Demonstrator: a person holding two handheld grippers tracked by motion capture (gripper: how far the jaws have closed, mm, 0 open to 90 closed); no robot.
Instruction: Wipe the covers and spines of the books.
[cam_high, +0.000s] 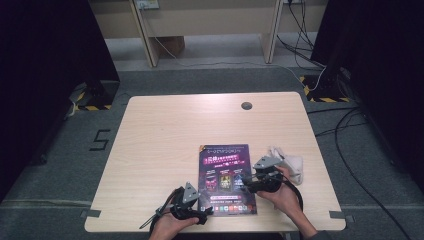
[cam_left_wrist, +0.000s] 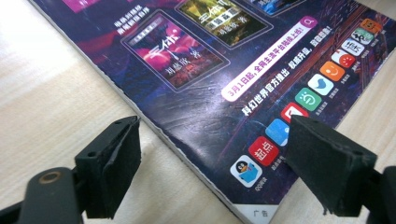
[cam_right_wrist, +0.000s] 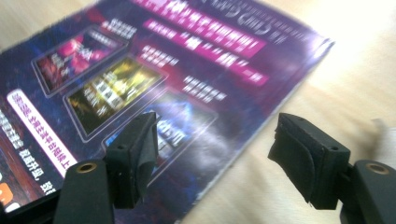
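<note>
Pale wooden table (cam_high: 165, 130) bearing a thin glossy purple magazine (cam_high: 225, 175).
Left gripper (cam_left_wrist: 212, 163) and right gripper (cam_right_wrist: 215, 154), both released, straddle its near edges; light, floppy, probably slippery — pinch the spine.

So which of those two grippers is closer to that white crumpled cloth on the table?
Right. The right gripper sits at the magazine's right edge, just beside the white cloth. The left gripper is at the magazine's near left corner, farther away.

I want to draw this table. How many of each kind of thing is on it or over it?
Magazine: 1
White cloth: 1
Grippers: 2, the left gripper and the right gripper, both with fingers open over the magazine's edges
Total: 4
</note>
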